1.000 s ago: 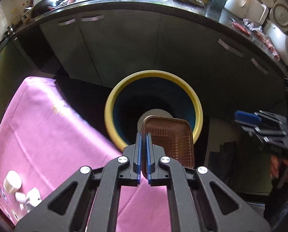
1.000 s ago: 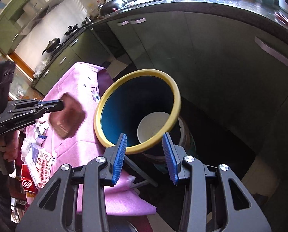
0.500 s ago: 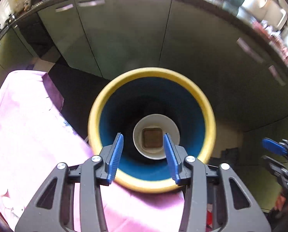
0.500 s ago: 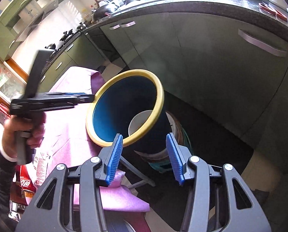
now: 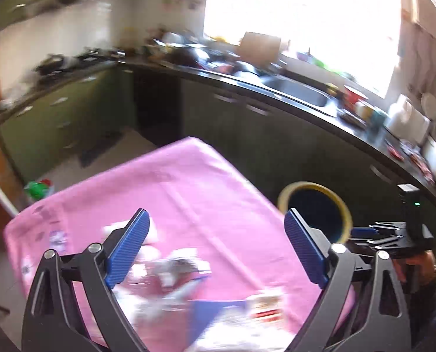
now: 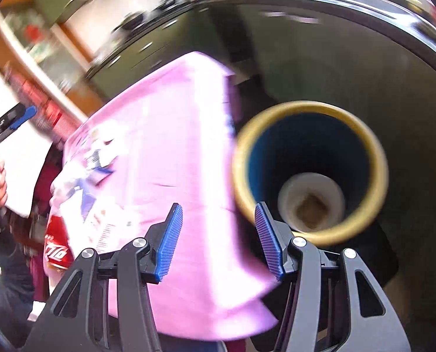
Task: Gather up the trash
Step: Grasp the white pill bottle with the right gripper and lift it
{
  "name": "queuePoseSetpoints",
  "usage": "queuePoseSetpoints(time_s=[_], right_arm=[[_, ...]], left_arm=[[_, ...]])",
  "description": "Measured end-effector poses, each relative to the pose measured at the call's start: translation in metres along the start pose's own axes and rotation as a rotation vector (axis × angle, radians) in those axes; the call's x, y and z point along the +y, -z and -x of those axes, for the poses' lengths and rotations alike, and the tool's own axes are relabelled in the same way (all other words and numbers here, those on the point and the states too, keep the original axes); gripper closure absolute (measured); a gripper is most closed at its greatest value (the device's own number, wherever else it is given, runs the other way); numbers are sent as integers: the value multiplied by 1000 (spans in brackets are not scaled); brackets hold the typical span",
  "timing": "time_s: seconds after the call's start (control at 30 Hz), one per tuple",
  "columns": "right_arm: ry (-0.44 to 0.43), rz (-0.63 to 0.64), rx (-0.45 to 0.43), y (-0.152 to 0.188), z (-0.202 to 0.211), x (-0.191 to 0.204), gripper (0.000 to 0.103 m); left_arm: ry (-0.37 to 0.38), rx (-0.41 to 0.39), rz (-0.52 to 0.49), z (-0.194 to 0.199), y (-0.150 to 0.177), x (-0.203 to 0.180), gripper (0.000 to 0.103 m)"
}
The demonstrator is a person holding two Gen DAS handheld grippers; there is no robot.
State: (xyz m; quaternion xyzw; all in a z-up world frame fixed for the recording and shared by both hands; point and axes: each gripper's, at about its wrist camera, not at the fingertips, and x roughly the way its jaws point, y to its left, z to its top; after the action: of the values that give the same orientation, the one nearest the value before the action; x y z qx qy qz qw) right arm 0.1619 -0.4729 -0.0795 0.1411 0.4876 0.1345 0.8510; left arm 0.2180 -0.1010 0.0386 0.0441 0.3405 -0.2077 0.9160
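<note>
We take the table point(image 5: 188, 193) as our landmark. The bin point(image 6: 311, 173) stands just off its right corner, before the cabinets point(image 5: 247, 129) under the counter point(image 5: 306, 99). In the bin lies a bowl point(image 6: 311, 202) with a tray point(image 6: 310, 209) in it. Wrappers point(image 5: 174, 275) lie on the table's near end, and a sink point(image 5: 297, 91) sits in the counter beyond the table.

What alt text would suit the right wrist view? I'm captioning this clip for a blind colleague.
The open, empty right claw points down at a yellow-rimmed blue bin beside a table under a pink cloth. At the bin's bottom a brown tray lies in a white bowl. Blurred wrappers litter the cloth's left side.
</note>
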Motion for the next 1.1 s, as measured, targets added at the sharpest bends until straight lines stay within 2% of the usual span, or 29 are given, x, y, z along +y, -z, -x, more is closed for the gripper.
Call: queuePoseSetpoints(time_s=[0.17,0.3,0.43,0.53,0.57,0.67,0.8,1.1], right_arm=[[-78,152,79,-33,-43,76,49],[-124,256,130,-57,-76,131,49],[-186,341,176,-79,-108,177,49],[-196,438,189,-103,-132,214,46],[-185,483,186,-115,-140,224,39],[-166,635,192,-145,-167,255,30],[-140,787,317,-170,-215,283,28],[-59,1019,484,-161,-277,317,28]], left_arm=[[-156,-63,121,23,30,94,12],[-238,-75,166,17,51,144,12],[-205,-57,235,0,67,177,12],[-155,-71,254,-6,79,181,12],[-141,-72,254,-9,80,181,12],[-106,-64,239,-15,85,178,12],[-76,-53,212,-17,88,177,12],[-53,-49,191,-17,89,175,11]])
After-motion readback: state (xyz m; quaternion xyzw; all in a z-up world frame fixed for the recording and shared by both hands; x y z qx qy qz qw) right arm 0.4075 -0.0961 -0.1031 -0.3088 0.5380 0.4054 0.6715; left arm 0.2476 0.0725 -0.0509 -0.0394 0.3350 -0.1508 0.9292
